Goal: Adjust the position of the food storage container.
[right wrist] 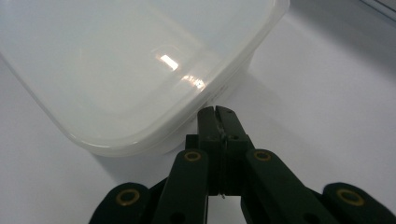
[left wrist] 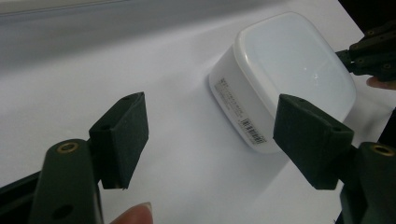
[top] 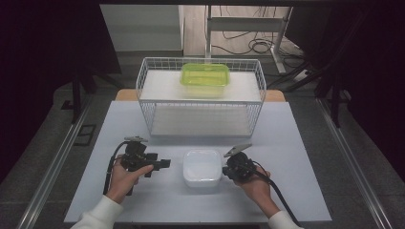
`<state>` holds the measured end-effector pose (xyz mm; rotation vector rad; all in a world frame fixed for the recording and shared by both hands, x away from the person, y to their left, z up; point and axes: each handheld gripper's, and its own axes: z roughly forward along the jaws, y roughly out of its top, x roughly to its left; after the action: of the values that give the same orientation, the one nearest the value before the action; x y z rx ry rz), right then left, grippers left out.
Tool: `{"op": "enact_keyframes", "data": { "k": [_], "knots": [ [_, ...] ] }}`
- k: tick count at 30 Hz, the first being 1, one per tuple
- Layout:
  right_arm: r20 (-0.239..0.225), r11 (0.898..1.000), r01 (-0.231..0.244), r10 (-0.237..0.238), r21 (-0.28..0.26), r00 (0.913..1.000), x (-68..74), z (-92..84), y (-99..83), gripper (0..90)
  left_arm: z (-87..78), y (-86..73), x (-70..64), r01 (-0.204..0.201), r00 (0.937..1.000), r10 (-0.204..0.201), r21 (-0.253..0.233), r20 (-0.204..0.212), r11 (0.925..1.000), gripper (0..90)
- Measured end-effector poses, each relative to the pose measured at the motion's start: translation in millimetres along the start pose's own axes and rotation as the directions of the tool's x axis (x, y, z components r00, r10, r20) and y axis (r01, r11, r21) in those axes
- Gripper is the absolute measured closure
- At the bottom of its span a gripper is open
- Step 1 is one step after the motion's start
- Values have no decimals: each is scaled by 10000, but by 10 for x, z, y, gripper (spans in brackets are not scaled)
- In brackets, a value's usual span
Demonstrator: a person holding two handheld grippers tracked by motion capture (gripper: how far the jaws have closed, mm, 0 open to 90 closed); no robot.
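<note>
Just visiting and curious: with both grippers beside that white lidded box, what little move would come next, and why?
Probably the right gripper eases its shut jaws against the white box to steady it. They sit at the box's edge, while the left gripper waits open on the other side, clear of the box, with nothing between its jaws.

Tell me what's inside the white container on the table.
A white lid covers the white container, so its contents cannot be seen. The plastic is cloudy and shows only glare. A barcode label sits on one side wall.
</note>
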<state>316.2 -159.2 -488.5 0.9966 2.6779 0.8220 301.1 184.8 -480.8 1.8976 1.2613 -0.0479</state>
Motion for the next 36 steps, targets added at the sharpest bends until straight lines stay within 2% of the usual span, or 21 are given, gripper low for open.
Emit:
{"op": "enact_keyframes", "data": {
  "k": [7, 10, 13, 16, 17, 18, 20, 22, 24, 26, 30, 36],
  "knots": [
    [-35, 9999, 110, -110, 36, 9999, 29, 42, 21, 888, -10, -3, 6, 58, 10000, -58, -27, -32, 10000, 260],
    [-66, 10000, 73, -73, -14, 10000, 19, 14, 21, 888, -24, -4, 13, 308, 9994, -311, -194, -132, 9993, 238],
    [20, 9996, -63, 63, -265, 10000, -28, -71, 18, 887, -54, -1, 16, 400, 9991, -405, -353, -157, 9986, 234],
    [69, 9966, -442, 448, -697, 9990, -115, -180, 7, 875, -64, -1, 2, 461, 9989, -465, -429, -105, 9980, 236],
    [6, 9950, -618, 620, -786, 9981, -131, -200, 0, 849, -62, -1, -9, 461, 9989, -463, -417, -53, 9981, 236],
    [-49, 9927, -768, 766, -928, 9970, -155, -219, -8, 781, -59, 0, -20, 445, 9990, -445, -392, -5, 9982, 236],
    [-269, 9869, -1109, 1085, -1173, 9937, -191, -255, -12, 579, -57, 9, -40, 398, 9992, -397, -358, 20, 9986, 235],
    [-607, 9801, -1430, 1357, -1374, 9889, -217, -292, -11, 447, -58, 17, -52, 399, 9992, -397, -402, 48, 9984, 236],
    [-932, 9722, -1767, 1637, -1537, 9821, -235, -331, -14, 343, -62, 20, -51, 423, 9991, -422, -429, 43, 9982, 235],
    [-972, 9678, -1875, 1730, -1678, 9801, -236, -358, -23, 268, -61, 20, -47, 464, 9989, -463, -438, 29, 9980, 236],
    [-1316, 9588, -2174, 1952, -1830, 9719, -248, -376, -39, 240, -53, 18, -55, 404, 9992, -403, -387, 44, 9984, 238],
    [-1569, 9606, -2160, 1893, -1750, 9693, -241, -352, -51, 237, -39, 11, -71, 310, 9995, -310, -344, 4, 9989, 240]
  ]
}}
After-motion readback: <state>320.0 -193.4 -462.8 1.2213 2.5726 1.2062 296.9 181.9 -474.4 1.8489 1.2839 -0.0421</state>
